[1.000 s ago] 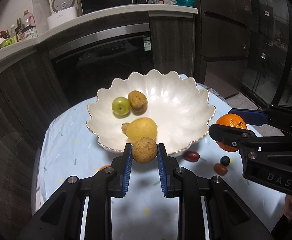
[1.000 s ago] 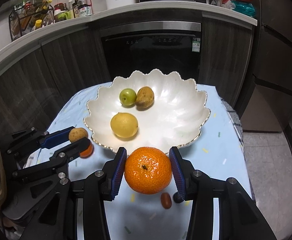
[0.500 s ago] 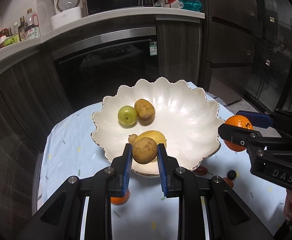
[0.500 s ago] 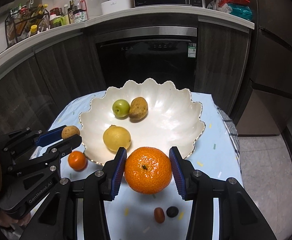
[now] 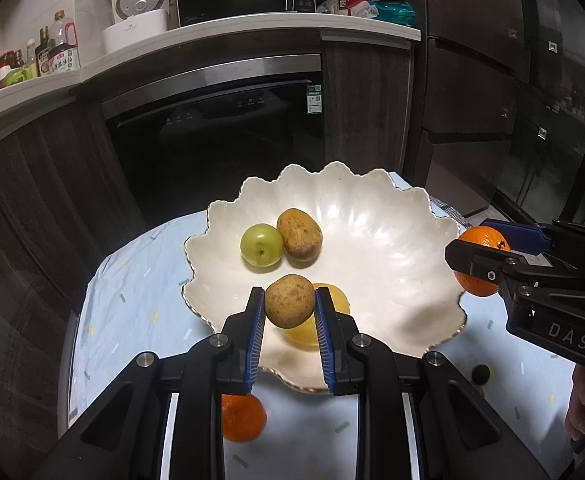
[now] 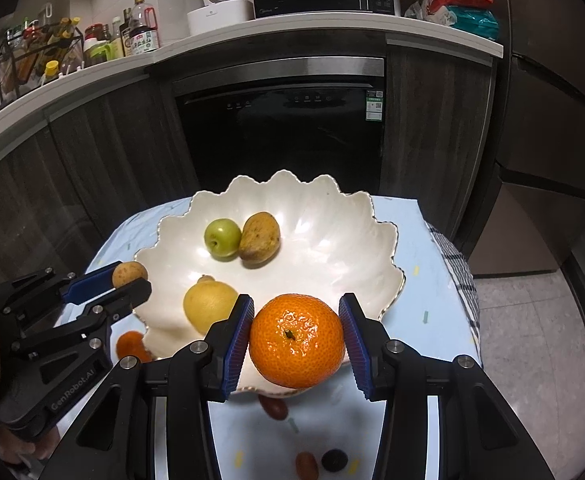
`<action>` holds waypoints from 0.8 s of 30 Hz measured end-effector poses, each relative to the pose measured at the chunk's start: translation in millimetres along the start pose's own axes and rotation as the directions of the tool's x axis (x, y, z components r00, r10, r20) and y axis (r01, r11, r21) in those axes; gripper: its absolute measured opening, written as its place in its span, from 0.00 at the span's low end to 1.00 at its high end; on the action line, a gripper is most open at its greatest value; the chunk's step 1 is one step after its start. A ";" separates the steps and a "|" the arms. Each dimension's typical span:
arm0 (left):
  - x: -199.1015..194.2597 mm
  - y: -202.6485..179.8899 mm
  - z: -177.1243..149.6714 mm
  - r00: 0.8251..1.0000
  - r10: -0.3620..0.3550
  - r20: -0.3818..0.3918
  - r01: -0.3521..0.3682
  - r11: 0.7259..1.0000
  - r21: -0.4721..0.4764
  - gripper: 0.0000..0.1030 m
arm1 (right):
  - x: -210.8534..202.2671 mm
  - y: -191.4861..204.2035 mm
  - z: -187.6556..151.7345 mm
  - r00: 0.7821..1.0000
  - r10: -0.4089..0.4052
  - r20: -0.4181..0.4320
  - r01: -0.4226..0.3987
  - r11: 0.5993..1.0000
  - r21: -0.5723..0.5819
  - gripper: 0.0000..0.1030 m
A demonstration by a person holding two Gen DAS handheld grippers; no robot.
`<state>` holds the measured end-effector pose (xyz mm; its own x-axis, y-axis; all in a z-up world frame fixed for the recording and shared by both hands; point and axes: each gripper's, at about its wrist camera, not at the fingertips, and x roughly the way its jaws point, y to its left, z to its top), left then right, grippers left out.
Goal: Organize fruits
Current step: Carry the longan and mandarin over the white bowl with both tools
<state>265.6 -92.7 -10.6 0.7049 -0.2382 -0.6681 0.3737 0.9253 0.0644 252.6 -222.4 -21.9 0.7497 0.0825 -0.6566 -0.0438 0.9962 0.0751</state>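
Two oranges (image 6: 296, 340) (image 6: 131, 345), two brown fruits (image 6: 129, 274) (image 6: 259, 236), one lemon (image 6: 208, 306), one green fruit (image 6: 222, 237), two red ones (image 6: 274, 407) (image 6: 306, 465), one black (image 6: 334, 460), one bowl (image 6: 332, 248).

white bowl (image 5: 392, 208), orange mandarin (image 6: 296, 340) — confetti-speckled cloth (image 5: 132, 320)

Both claws have carried their fruits forward over the bowl (image 5: 432, 216) rim.

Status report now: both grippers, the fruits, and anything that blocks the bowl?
Left gripper shut on brown fruit; right gripper shut on orange. Both at near rim of white bowl. Three fruits inside; landing room free.
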 end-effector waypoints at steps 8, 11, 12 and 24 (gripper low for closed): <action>15.1 7.0 -1.0 1.000 0.015 -0.007 -0.015 1.000 -0.008 0.25 | 13.0 -1.2 0.5 1.000 -0.013 -0.004 0.013 1.000 0.003 0.44; 19.1 9.1 -1.2 1.000 0.021 -0.005 -0.021 1.000 -0.010 0.25 | 18.3 -1.9 -0.5 1.000 -0.016 -0.006 0.016 1.000 0.005 0.44; 20.4 9.7 -1.3 1.000 0.020 -0.006 -0.020 1.000 -0.011 0.25 | 20.1 -1.9 -1.0 1.000 -0.017 -0.008 0.017 1.000 0.006 0.44; 33.1 14.2 -4.6 1.000 0.014 -0.016 -0.014 1.000 -0.022 0.25 | 28.8 -2.5 -2.0 1.000 -0.020 -0.007 0.020 1.000 0.008 0.44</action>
<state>291.5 -86.1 -35.3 0.7004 -0.2206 -0.6788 0.3501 0.9350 0.0574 273.0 -222.4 -42.5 0.7458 0.0628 -0.6632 -0.0238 0.9974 0.0677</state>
